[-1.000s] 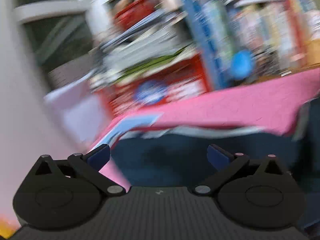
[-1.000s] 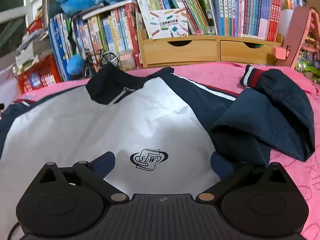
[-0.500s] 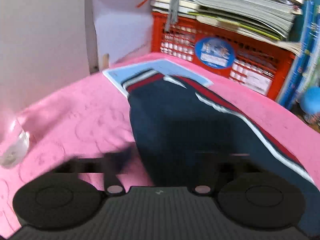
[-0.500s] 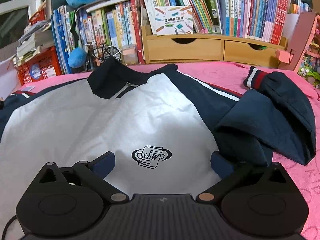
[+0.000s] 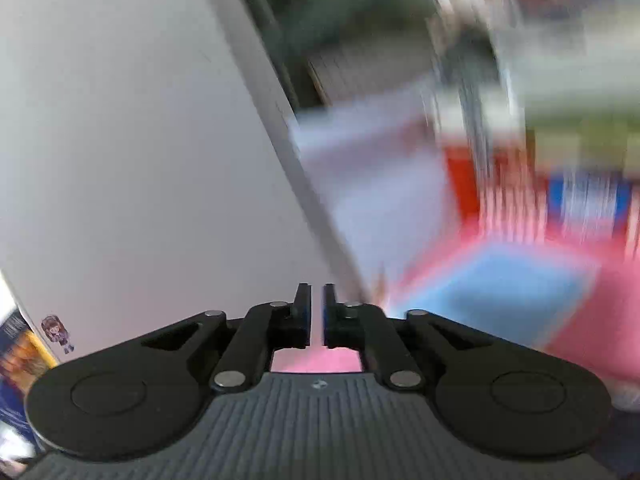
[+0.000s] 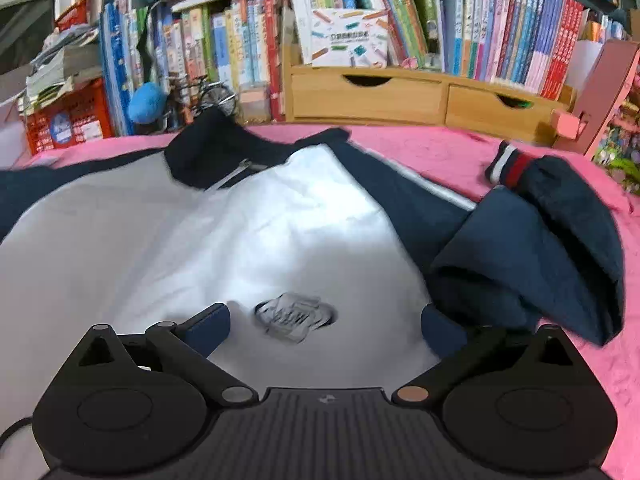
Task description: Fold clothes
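Observation:
A navy and white jacket [image 6: 248, 240] lies spread front-up on the pink cloth [image 6: 432, 148], collar [image 6: 208, 148] at the far side. Its right sleeve [image 6: 532, 240] is bunched in a heap, with the striped cuff [image 6: 508, 164] on top. My right gripper [image 6: 326, 322] hovers open low over the white chest panel, the printed logo [image 6: 294, 314] between its fingers. My left gripper [image 5: 317, 316] points at a pale wall in a heavily blurred view. Its jaws stand almost together with a thin slit, and no fabric shows between them.
Rows of books [image 6: 500, 32], a wooden drawer unit [image 6: 400, 96], a red crate [image 6: 68, 120] with stacked papers and blue plush toys [image 6: 148, 100] line the far edge. A blue sheet [image 5: 500, 300] lies on the pink cloth near the wall [image 5: 140, 160].
My left gripper went from open to shut over the navy left sleeve, then swung up toward the wall. The right gripper stayed open and barely shifted; the jacket front moved slightly.

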A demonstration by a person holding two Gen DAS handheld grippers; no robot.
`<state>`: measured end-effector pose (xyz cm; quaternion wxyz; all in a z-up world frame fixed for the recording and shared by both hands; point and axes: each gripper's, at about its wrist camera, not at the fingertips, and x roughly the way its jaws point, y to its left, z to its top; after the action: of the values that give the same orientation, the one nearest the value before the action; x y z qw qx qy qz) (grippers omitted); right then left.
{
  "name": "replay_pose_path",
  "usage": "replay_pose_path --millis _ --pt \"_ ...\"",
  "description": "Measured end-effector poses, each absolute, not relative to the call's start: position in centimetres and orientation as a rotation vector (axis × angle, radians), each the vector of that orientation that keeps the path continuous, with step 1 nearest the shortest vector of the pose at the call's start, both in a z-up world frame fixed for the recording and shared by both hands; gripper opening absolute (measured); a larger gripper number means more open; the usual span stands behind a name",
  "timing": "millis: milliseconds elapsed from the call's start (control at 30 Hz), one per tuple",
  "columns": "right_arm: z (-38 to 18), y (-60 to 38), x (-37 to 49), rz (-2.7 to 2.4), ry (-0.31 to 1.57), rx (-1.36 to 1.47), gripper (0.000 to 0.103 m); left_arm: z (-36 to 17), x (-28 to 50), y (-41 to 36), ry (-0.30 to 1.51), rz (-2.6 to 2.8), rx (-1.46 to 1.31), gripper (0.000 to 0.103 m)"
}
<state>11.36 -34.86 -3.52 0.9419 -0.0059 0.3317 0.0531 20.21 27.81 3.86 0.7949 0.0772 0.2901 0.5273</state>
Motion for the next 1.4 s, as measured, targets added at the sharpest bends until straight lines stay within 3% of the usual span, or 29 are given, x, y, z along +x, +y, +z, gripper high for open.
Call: replay_pose_path --millis 67,133,200,300,333,367,600,833,1000,1167,1300,1400 --pt "-3.2 -36.8 12.5 -0.015 0.67 -0.038 0.103 3.0 19.5 28.0 0.674 1.046 0.102 0.009" --pt "-3.0 -40.6 13.9 -0.208 0.673 -0.02 0.1 3.3 17.9 26.9 0.606 0.967 0.072 0.013" --pt "-2.6 -44.0 14.3 -0.367 0.67 -0.002 0.098 4.1 17.3 24.6 0.546 0.863 0.13 0.029" --pt "-1.3 -46.8 13.6 -0.511 0.635 -0.044 0.101 5.3 16.7 20.0 0.466 0.609 0.247 0.065" --pt "-0.7 -47.5 13.0 -0.479 0.615 -0.029 0.103 5.7 17.2 18.6 0.455 0.471 0.27 0.089" --pt "-0.2 -48.0 12.4 -0.422 0.596 0.0 0.103 5.9 17.5 17.2 0.46 0.34 0.268 0.099" --pt "1.2 -45.0 13.6 -0.066 0.541 -0.039 0.103 2.5 22.5 7.6 0.599 -0.114 0.369 0.103" --pt "1.7 -42.5 16.9 0.059 0.522 -0.005 0.103 -1.7 23.4 8.9 0.679 -0.07 0.552 0.103" --pt "1.6 -41.6 17.5 0.044 0.5 -0.022 0.103 -3.0 23.4 9.3 0.603 0.153 0.77 0.103" --pt "1.3 -40.3 16.8 0.047 0.438 -0.077 0.103 -3.4 24.4 9.9 0.612 0.272 0.738 0.103" --pt "-0.4 -39.5 18.5 0.106 0.518 -0.076 0.103 -3.5 24.8 10.2 0.61 0.313 0.722 0.103" --pt "-1.6 -38.9 19.8 0.15 0.578 -0.075 0.092 -3.3 25.1 11.1 0.615 0.372 0.69 0.103"
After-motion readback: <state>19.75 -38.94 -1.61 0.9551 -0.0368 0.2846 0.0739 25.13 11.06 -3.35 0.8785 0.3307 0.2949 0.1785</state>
